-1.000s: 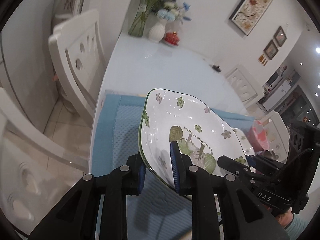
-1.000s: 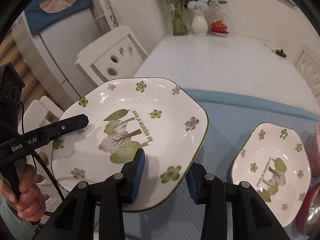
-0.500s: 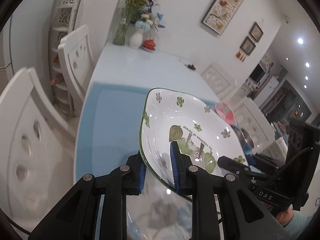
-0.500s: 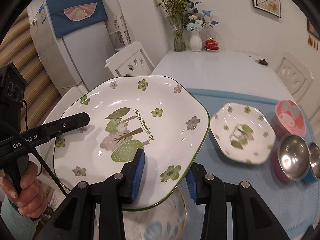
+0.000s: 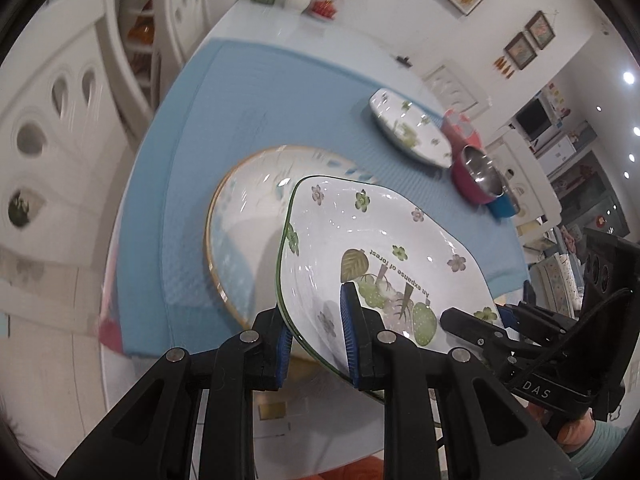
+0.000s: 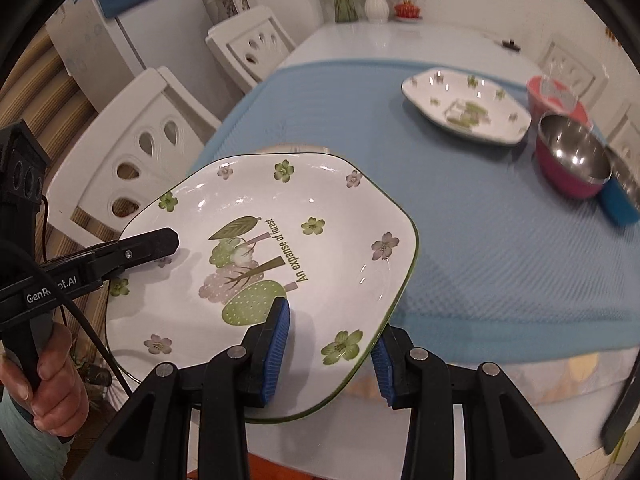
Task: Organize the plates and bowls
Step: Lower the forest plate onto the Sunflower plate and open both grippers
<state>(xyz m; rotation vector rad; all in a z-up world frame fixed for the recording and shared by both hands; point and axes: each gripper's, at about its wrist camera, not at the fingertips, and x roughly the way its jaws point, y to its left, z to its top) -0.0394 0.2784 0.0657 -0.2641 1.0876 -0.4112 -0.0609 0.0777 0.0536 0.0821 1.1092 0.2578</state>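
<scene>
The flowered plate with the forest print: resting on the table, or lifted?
Lifted. The flowered plate is clamped at its rim by the left hand-held gripper and right hand-held gripper, above the gold-rimmed plate.

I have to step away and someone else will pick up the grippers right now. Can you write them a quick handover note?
Left gripper: shut on the near-left rim of the forest plate.
Right gripper: shut on its near-right rim, so both carry it.
The plate hangs above the gold-rimmed plate on the blue mat.
A matching forest plate lies farther back, beside the pink bowl and blue bowl.
Done: plate lifted. Left: set it down, then sort the rest.
</scene>
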